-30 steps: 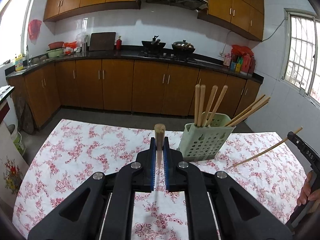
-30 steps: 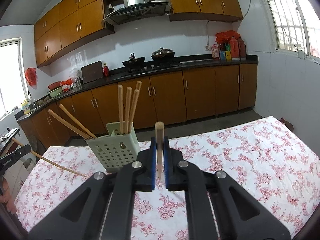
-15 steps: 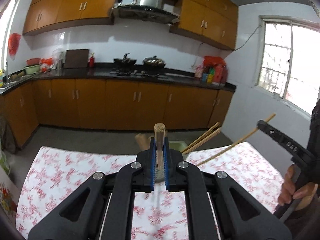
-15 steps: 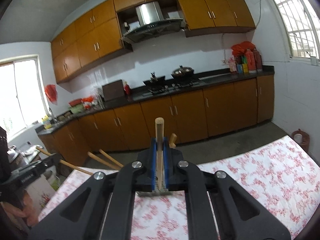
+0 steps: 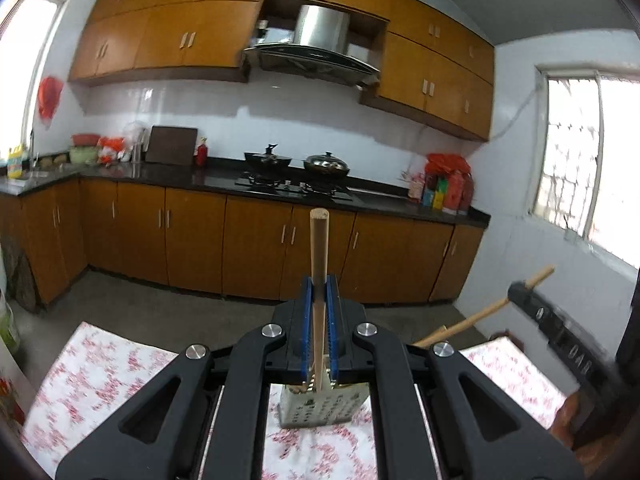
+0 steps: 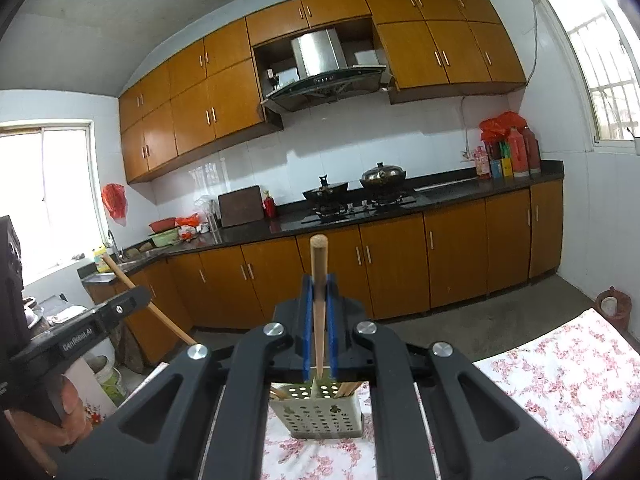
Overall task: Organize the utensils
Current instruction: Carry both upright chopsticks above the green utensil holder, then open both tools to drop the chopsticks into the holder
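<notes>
My left gripper point(image 5: 319, 328) is shut on a wooden chopstick point(image 5: 319, 264) that stands upright between the blue pads. Its lower tip hangs just above the pale green perforated utensil holder point(image 5: 320, 410) under the jaws. My right gripper point(image 6: 319, 328) is shut on another wooden chopstick point(image 6: 319, 280), its tip over the same holder point(image 6: 320, 412), which has chopsticks inside. The right gripper and its chopstick point(image 5: 476, 316) show at the right of the left wrist view. The left gripper with its chopstick point(image 6: 132, 292) shows at the left of the right wrist view.
The holder stands on a table with a red floral cloth point(image 6: 552, 376). Brown kitchen cabinets and a black counter point(image 5: 280, 188) with a stove and pots lie beyond. A person's hand point(image 6: 60, 412) holds the left gripper.
Both grippers have moved in over the holder and tilted up. The holder has gone from beside the jaws to right beneath them. Both chopsticks stay gripped.
</notes>
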The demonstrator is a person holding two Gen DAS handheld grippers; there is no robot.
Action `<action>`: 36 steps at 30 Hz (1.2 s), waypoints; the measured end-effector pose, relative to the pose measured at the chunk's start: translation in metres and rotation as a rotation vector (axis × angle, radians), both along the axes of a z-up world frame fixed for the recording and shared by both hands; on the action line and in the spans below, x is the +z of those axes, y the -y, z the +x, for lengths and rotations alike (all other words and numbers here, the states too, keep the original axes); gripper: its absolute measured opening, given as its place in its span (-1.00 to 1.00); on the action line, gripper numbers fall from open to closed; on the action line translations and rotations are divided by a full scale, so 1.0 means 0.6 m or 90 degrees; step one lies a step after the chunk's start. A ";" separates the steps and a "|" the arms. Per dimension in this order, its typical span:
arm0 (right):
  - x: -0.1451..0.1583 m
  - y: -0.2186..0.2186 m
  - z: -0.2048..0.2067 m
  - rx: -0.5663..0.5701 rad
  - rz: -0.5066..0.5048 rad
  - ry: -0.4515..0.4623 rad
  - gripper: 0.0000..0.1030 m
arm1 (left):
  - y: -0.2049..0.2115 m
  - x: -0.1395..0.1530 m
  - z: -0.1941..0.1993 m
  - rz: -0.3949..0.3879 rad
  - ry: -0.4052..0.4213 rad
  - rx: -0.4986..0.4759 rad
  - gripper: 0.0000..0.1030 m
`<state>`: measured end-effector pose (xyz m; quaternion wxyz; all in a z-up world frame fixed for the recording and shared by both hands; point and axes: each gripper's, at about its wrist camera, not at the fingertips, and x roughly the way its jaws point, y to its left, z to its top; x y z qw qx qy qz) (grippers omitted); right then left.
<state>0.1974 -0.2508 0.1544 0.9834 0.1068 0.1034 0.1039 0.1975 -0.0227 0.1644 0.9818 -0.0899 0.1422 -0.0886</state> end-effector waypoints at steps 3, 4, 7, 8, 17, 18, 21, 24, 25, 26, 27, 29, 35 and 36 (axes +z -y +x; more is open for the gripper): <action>-0.013 -0.006 0.017 -0.004 -0.005 -0.012 -0.85 | -0.006 0.003 0.014 -0.028 0.005 0.013 -0.86; -0.017 -0.005 0.022 -0.004 -0.005 -0.015 -0.85 | -0.008 0.006 0.013 -0.034 0.008 0.014 -0.86; -0.021 -0.004 0.032 -0.008 -0.004 -0.020 -0.85 | -0.010 0.016 0.017 -0.055 0.021 0.017 -0.86; -0.022 -0.003 0.034 -0.009 -0.002 -0.021 -0.85 | -0.009 0.018 0.016 -0.060 0.024 0.015 -0.86; -0.029 -0.008 0.056 -0.008 -0.003 -0.027 -0.85 | 0.001 0.034 0.026 -0.019 0.081 0.067 -0.86; -0.032 -0.011 0.058 -0.007 -0.002 -0.030 -0.85 | 0.001 0.031 0.031 -0.015 0.083 0.072 -0.86; -0.037 -0.012 0.066 -0.002 -0.002 -0.038 -0.85 | 0.003 0.016 0.045 -0.020 0.076 0.075 -0.86; -0.043 -0.017 0.075 0.003 -0.005 -0.044 -0.85 | 0.011 0.006 0.056 -0.015 0.062 0.073 -0.86; -0.045 -0.018 0.077 0.004 -0.005 -0.046 -0.85 | 0.012 0.001 0.058 -0.011 0.061 0.074 -0.86; -0.046 -0.019 0.079 0.005 -0.005 -0.048 -0.85 | 0.015 -0.005 0.061 -0.006 0.057 0.075 -0.86; -0.048 -0.020 0.080 0.006 -0.006 -0.049 -0.85 | 0.014 -0.008 0.061 -0.005 0.056 0.074 -0.86; -0.053 -0.025 0.081 0.008 -0.008 -0.054 -0.85 | 0.016 -0.020 0.067 -0.002 0.046 0.073 -0.86; -0.072 -0.035 0.089 0.015 -0.019 -0.075 -0.85 | 0.015 -0.053 0.080 0.001 0.008 0.061 -0.86; -0.073 -0.035 0.089 0.016 -0.020 -0.079 -0.85 | 0.012 -0.056 0.082 -0.003 -0.002 0.061 -0.86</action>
